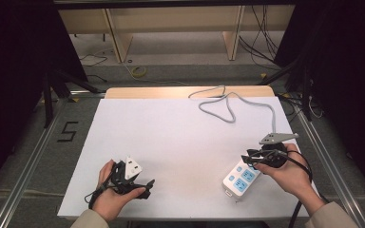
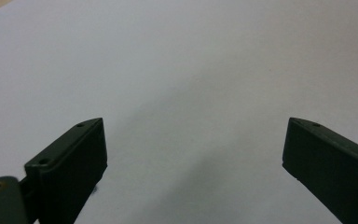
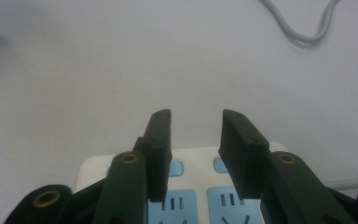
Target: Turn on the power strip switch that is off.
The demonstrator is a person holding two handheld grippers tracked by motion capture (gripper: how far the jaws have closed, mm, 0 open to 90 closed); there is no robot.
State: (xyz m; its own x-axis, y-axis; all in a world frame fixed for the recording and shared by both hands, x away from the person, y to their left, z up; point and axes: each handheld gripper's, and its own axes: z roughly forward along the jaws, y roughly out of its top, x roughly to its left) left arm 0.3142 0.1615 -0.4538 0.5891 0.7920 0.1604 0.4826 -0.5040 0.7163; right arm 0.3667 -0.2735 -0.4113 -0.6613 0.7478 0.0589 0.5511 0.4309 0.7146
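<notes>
A white sheet [image 1: 171,137] is covering the desk, its wooden far edge [image 1: 185,91] showing. Beyond, grey floor [image 1: 180,52] is carrying loose cables [image 1: 261,42] (one yellow coil) beneath pale wooden furniture [image 1: 171,21].

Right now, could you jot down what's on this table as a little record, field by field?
surface: white table
power strip: white with blue sockets, at the person's right, near the front edge
cord: grey, looped at the far side
left gripper: jaws wide apart over bare table, nothing between them
right gripper: above the power strip, jaws narrowly apart, holding nothing
hands: one on each gripper, coming in from the bottom of the high view
</notes>
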